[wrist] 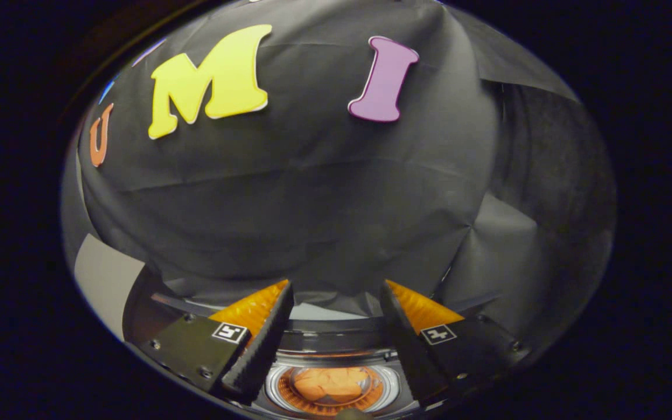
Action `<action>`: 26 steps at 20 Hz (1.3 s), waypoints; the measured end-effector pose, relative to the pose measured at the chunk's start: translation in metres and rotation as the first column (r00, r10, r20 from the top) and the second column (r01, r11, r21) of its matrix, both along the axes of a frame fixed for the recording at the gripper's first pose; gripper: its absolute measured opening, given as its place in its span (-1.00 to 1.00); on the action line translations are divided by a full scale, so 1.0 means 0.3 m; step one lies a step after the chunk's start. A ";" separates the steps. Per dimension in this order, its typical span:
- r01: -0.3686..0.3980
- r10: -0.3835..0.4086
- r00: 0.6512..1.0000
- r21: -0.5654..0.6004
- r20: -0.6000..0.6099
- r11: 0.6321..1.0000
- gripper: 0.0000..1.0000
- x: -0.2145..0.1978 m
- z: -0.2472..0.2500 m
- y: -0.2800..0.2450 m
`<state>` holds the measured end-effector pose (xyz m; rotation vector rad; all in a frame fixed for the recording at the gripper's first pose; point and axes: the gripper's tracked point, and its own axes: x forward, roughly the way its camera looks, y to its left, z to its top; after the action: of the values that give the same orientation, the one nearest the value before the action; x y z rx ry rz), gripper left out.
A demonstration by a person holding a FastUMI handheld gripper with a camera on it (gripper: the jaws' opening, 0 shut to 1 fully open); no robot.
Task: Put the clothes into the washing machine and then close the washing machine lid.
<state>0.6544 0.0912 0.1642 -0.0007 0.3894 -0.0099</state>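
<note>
We are looking down past the gripper (336, 318) at the washing machine (331, 389), whose round opening sits below and between the two fingers. Inside that opening an orange bundle, which we are taking for the clothes (331, 383), is lying within the ring; whether a transparent lid is already covering it we cannot tell. So we are judging the loading as done, and the lid as either just closed or the one step left.

The gripper's fingers (261, 332) are standing well apart with nothing between them, so we are reading it as open and empty. It is hovering above the washing machine, pointing over its far rim at the booth's cloth wall (312, 204) beyond, tilted more forward than down.
</note>
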 end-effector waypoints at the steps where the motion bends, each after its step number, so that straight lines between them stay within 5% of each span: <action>1: -0.002 0.002 1.000 0.001 0.001 1.000 0.86 -0.008 0.001 -0.001; 11: -0.025 0.025 0.999 -0.006 0.046 1.000 0.87 -0.074 -0.009 -0.005; 26: -0.039 0.041 0.993 -0.016 0.110 0.999 0.87 -0.348 -0.121 -0.033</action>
<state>0.5499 0.0813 0.1278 -0.0220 0.2788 0.0267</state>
